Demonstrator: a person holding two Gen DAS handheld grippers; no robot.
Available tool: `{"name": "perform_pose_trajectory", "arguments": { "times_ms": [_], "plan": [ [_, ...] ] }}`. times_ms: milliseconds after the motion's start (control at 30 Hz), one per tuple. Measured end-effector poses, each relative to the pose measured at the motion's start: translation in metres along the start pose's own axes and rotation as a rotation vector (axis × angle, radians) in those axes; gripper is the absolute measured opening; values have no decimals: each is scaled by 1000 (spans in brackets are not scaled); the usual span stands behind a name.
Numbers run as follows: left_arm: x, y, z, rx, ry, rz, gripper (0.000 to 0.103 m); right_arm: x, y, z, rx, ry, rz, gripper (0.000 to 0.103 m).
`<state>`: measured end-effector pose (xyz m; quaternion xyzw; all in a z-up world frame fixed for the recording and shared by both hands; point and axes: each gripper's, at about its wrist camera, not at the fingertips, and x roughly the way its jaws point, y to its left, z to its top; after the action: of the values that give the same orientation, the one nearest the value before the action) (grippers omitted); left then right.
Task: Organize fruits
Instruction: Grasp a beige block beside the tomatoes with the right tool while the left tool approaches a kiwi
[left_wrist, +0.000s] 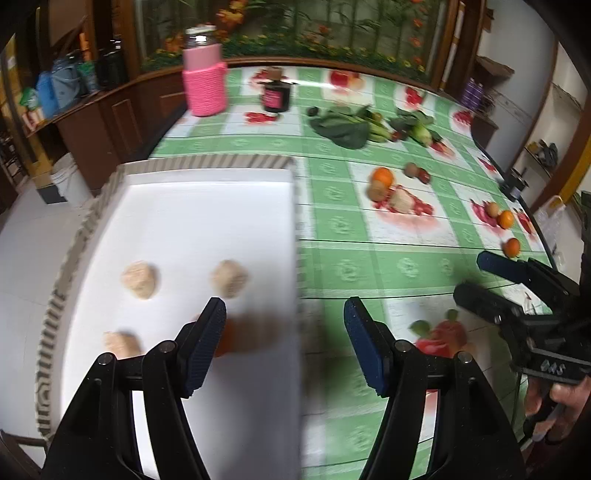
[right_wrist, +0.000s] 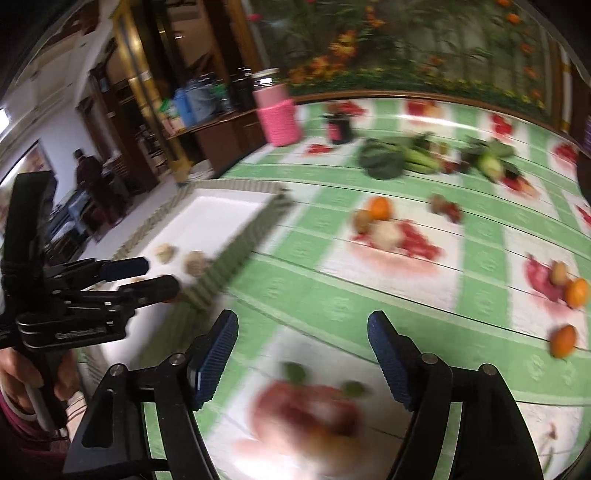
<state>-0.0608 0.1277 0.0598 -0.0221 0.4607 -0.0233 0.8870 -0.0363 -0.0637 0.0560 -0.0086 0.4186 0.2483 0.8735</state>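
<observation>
A white tray (left_wrist: 207, 206) with a ribbed rim lies on the table's left; it also shows in the right wrist view (right_wrist: 221, 214). Three beige lumpy fruits (left_wrist: 229, 277) lie in it, and a blurred orange thing (left_wrist: 231, 339) lies just behind my left finger. My left gripper (left_wrist: 284, 314) is open and empty above the tray's right edge; it also shows in the right wrist view (right_wrist: 155, 275). My right gripper (right_wrist: 303, 325) is open and empty over the tablecloth; it also shows in the left wrist view (left_wrist: 476, 273). Loose oranges (left_wrist: 382, 176) and other small fruits (left_wrist: 402, 201) lie to the right.
A pink-sleeved jar (left_wrist: 204, 74) and a dark jar (left_wrist: 275, 94) stand at the back. Leafy greens (left_wrist: 343, 127) lie beyond the fruits. More oranges (left_wrist: 506, 218) lie near the table's right edge (left_wrist: 535, 225). The cloth is green-checked with printed fruit.
</observation>
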Motion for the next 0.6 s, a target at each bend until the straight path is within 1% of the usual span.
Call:
{"name": "perform_pose_trajectory", "arguments": {
  "times_ms": [100, 200, 333, 433, 600],
  "plan": [
    [8, -19, 7, 26, 19, -22, 66, -2, -22, 4, 17, 2, -45, 75],
    [17, -32, 15, 40, 40, -42, 65, 2, -36, 11, 8, 2, -64, 75],
    [25, -42, 24, 55, 57, -47, 65, 18, -40, 28, -30, 17, -55, 74],
    [31, -45, 31, 64, 62, -52, 65, 35, -38, 41, -65, 29, -51, 68],
    [43, -45, 46, 68, 70, -53, 65, 74, -42, 60, -88, 67, -51, 52]
  ]
}}
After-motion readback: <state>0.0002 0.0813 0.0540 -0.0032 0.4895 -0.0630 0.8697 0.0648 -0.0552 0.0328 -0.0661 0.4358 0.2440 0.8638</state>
